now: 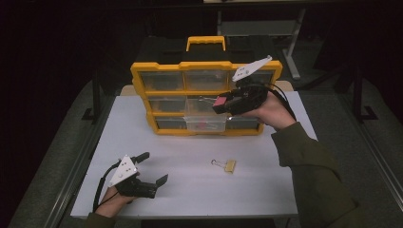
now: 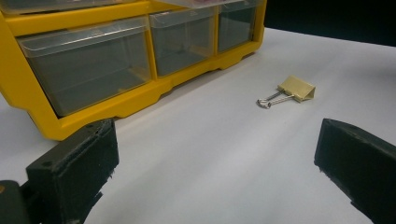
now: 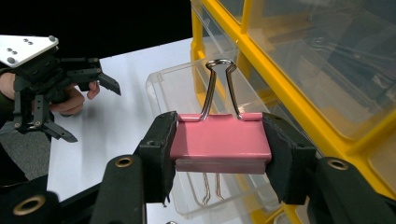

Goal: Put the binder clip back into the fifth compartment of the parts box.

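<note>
The pink clip (image 3: 219,140) sits squeezed between the two black jaws of the right tool (image 3: 220,144). In the high view that clip (image 1: 220,101) is up in the middle of the frame, right above the pulled-out clear drawer (image 1: 205,122) of the yellow box (image 1: 142,80). The jaws are about half closed and press on the clip's two short ends. Its long side runs across from jaw to jaw. Its silver wire handles (image 3: 219,86) stick up in the right gripper view, toward the drawers, and two more wires hang below.

It looks like the clip should go into the open drawer. To do that well, hold it right over the drawer, go low, then open the jaws slowly so it drops inside and not on the counter (image 1: 190,185).

The left tool (image 1: 151,168) rests at the lower left with its jaws wide open, holding nothing. A gold clip (image 1: 227,165) lies flat on the counter, lower middle, its wire handle pointing left.
</note>
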`<state>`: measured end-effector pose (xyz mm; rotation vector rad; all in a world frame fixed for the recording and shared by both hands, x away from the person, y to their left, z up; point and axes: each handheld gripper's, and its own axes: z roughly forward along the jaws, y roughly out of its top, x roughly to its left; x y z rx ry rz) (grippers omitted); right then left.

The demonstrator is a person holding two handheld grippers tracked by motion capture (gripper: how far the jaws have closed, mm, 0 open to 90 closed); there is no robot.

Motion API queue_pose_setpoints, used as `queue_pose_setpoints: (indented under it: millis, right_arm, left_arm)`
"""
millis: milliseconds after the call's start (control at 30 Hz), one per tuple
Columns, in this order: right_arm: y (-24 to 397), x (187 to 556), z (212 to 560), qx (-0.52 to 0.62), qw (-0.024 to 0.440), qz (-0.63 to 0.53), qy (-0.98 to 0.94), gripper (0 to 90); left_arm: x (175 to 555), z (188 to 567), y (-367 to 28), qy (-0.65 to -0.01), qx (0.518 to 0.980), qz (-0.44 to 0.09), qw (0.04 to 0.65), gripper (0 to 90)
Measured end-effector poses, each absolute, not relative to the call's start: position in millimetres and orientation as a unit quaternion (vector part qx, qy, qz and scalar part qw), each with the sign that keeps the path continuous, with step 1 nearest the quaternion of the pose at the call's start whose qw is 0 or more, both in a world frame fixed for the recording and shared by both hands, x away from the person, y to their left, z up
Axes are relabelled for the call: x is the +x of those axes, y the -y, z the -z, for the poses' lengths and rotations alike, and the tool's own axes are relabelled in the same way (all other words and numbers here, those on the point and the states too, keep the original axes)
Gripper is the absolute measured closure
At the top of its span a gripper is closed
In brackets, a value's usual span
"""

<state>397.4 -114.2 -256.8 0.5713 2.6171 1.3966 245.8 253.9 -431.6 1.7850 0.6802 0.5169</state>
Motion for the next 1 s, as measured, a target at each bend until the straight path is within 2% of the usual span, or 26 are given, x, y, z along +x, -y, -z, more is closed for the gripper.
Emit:
queue_pose_setpoints:
  millis: [800,1000]
  right_arm:
    - [97.4,406.5,269.2,0.193,0.049,-0.452,-0.869,46.8]
    - [96.2,406.5,269.5,0.193,0.053,-0.458,-0.866,39.7]
  left_arm:
    - [245.8,431.6,-254.2,-0.284,0.756,-0.220,0.547,0.0]
    - [245.9,431.3,-254.5,-0.283,0.756,-0.221,0.547,0.0]
